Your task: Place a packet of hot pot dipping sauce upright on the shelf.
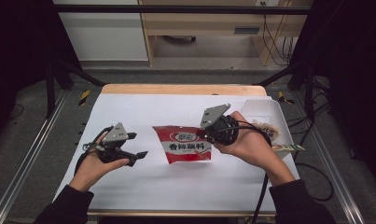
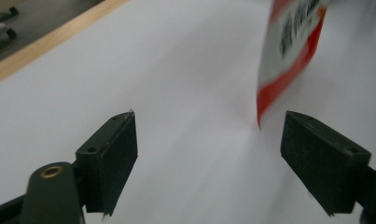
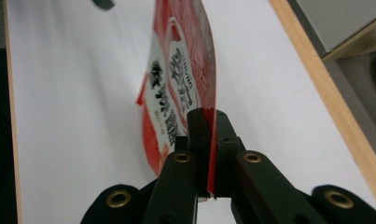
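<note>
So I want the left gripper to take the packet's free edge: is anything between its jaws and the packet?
Nothing visible. The left gripper is open, with bare white table between it and the red packet, which hangs from the right gripper.

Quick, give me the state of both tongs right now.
Left tongs: open, nothing between them.
Right tongs: shut on the edge of the red snack packet.
</note>
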`<state>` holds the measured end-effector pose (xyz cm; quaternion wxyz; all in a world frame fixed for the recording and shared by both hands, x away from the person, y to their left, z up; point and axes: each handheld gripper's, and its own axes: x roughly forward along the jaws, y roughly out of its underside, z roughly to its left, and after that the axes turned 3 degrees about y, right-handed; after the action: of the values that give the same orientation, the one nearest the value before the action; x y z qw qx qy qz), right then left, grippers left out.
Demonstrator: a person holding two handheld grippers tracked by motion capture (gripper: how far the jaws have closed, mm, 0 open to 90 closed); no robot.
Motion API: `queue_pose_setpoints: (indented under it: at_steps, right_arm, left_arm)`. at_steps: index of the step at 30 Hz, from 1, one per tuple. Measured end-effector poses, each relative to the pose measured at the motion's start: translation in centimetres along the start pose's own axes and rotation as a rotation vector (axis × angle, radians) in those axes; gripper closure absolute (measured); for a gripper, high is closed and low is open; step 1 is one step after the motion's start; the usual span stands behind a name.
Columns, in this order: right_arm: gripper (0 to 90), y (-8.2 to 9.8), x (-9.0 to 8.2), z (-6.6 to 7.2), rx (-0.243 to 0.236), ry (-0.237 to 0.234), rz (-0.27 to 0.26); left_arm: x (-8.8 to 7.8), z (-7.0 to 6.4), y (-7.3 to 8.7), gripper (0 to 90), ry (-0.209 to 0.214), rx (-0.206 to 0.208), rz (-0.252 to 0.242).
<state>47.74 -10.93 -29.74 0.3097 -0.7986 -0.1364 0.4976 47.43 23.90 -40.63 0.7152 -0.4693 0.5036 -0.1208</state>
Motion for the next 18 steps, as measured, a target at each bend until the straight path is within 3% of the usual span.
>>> queue_pose_setpoints:
  at_steps: [2,4,7,9,18]
  right_arm:
    - [89.9,-0.3,-0.6,-0.4,-0.003,0.013,-0.009]
    - [89.9,-0.5,-1.0,-1.0,-0.001,0.024,-0.010]
    - [89.9,-0.8,-1.5,-2.1,0.014,0.042,-0.016]
    - [89.9,-0.9,-1.7,-2.9,0.021,0.043,-0.022]
    - [89.9,-1.0,-2.1,-6.4,0.056,0.032,-0.039]
  left_arm:
    - [0.3,0.1,1.6,13.6,-0.025,-0.012,0.018]
    - [0.5,0.5,3.2,10.2,-0.030,-0.057,0.009]
    - [0.6,1.1,4.1,7.4,-0.052,-0.070,0.025]
    - [0.4,1.3,4.2,7.3,-0.070,-0.081,0.008]
    - [0.3,0.6,5.1,5.9,-0.120,-0.029,0.029]
